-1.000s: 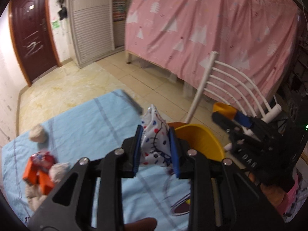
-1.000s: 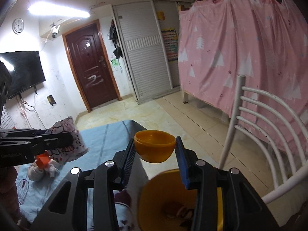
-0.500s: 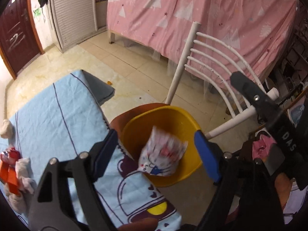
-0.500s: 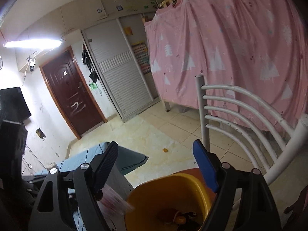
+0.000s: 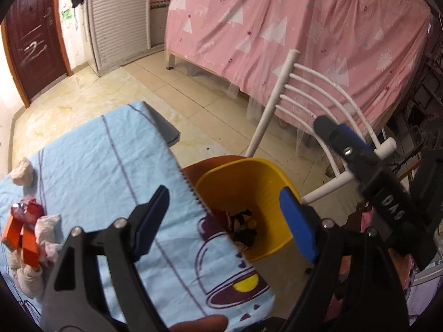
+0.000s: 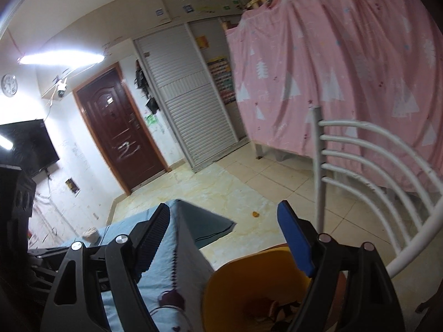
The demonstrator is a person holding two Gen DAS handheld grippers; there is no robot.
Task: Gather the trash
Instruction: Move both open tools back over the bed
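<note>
A yellow bin (image 5: 272, 184) stands beside the table's right edge, with trash (image 5: 239, 225) lying in its bottom. It also shows in the right wrist view (image 6: 249, 282). My left gripper (image 5: 224, 215) is open and empty, above the table edge and bin. My right gripper (image 6: 224, 231) is open and empty, above the bin; it also shows at the right of the left wrist view (image 5: 360, 155). On the blue tablecloth (image 5: 91, 166) at far left lie orange boxes (image 5: 20, 235), a red wrapper (image 5: 27, 210) and crumpled tissues (image 5: 47, 227), with another tissue ball (image 5: 22, 171) behind.
A white slatted chair (image 5: 313, 102) stands right behind the bin. A pink curtain (image 5: 290, 33) hangs beyond it. Tiled floor (image 5: 116, 88) leads to a brown door (image 5: 30, 36) and a white shutter cabinet (image 5: 119, 13).
Both grippers opened. The patterned bag left my left gripper and the orange cup left my right gripper; both dropped into the yellow bin.
</note>
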